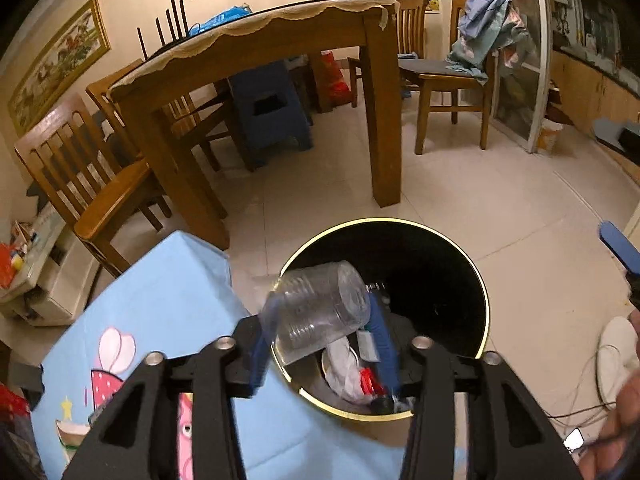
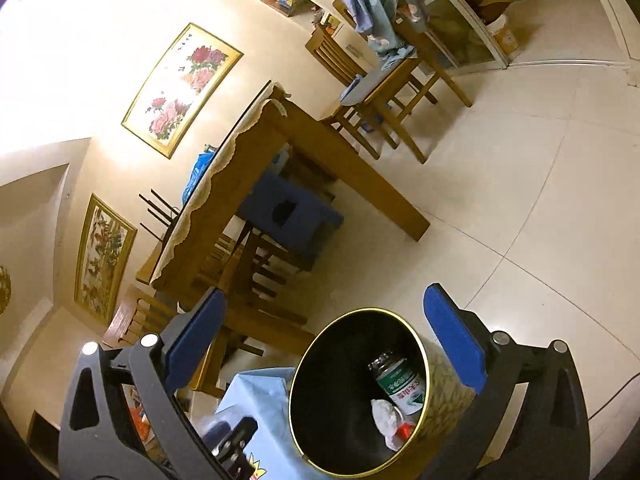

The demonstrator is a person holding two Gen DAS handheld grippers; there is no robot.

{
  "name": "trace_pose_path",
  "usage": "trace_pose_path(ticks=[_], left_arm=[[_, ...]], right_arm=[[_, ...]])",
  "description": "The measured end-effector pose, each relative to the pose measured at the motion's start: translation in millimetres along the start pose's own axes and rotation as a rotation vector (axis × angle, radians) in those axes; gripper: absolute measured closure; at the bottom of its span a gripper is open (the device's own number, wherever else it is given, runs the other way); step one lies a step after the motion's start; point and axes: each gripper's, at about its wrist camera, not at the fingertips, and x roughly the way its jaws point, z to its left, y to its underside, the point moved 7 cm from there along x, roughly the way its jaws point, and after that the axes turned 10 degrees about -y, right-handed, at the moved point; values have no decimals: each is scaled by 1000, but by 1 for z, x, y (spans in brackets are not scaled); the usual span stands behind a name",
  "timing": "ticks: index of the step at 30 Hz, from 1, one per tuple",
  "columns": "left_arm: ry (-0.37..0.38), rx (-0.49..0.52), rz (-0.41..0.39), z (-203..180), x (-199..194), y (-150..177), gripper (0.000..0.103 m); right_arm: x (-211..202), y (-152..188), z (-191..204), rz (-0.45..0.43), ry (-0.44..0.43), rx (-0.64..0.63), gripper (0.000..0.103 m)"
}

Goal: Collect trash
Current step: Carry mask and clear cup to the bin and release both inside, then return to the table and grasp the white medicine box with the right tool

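My left gripper (image 1: 320,324) is shut on a clear plastic bottle (image 1: 320,308), held tilted over the near-left rim of a round black trash bin with a gold rim (image 1: 486,308). Inside the bin lie crumpled white paper (image 1: 344,372) and a red scrap (image 1: 368,384). In the right wrist view my right gripper (image 2: 332,344) is open and empty, above and behind the bin (image 2: 444,396). There the bin holds a green-labelled bottle (image 2: 400,384) and white paper (image 2: 386,416).
A light blue cartoon cloth (image 1: 160,320) covers a low surface left of the bin. A wooden dining table (image 1: 260,52) with chairs (image 1: 100,184) and a blue stool (image 1: 272,112) stands beyond. Cables (image 1: 592,392) lie on the tiled floor at right.
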Motion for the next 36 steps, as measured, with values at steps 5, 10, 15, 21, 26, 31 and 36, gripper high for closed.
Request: trace_pose_path(ticks=[5,10,15,21,26,31,36], left_arm=[[33,38,-41,-9,-2,-3,17],[41,-5,-11,18,-12,32,17],[32,-53,14,66,-50,105,17],[-99,-144,46,161,-96,205,12],[-287,-275,71,273,-119,258,11],[-361,-480,151,371,-119,306,10],[-400,-600,130,429,-136,336,10]], right_arm=[[11,8,7,43,-4,-18,5],[23,20,25,101,-11,-96,5],[58,70,68,285,-66,-279,6],[83,207,153,618,-226,-593,5],[56,347,216,879,-410,-636,5],[42,435,253,1080,-516,-525,25],[58,461,251,1108,-368,-500,38]])
